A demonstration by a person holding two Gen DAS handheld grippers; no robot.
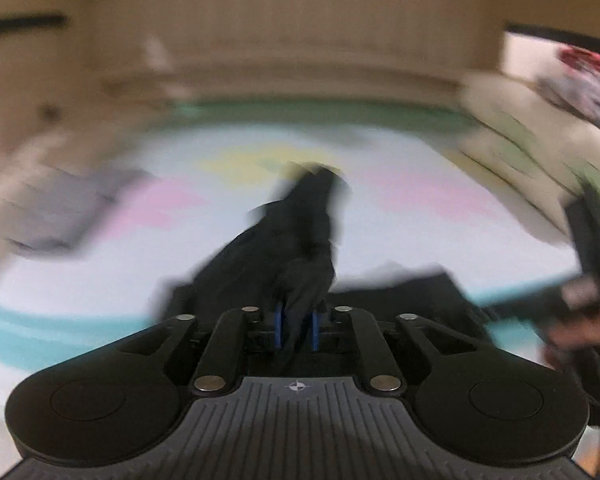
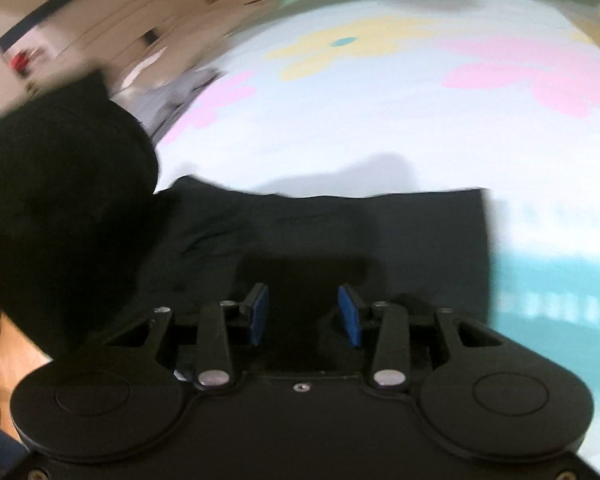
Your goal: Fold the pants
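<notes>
Left gripper (image 1: pixel 296 328): while pinching a raised fold of the black fabric pants (image 1: pixel 296 240), you are lifting it.
Right gripper (image 2: pixel 303 314): you are holding it apart, empty, above the pants.

Black pants (image 2: pixel 320 232) lying on a bedsheet (image 2: pixel 380 120) showing white ground with pink and yellow flowers, teal band; tongs' pads (image 2: pixel 260 312) showing blue.

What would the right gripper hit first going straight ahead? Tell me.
Most likely the black pants: the right gripper, its jaws apart and holding nothing, points down at cloth spread on the flowered sheet. The picture is blurred, so depth is uncertain.
</notes>
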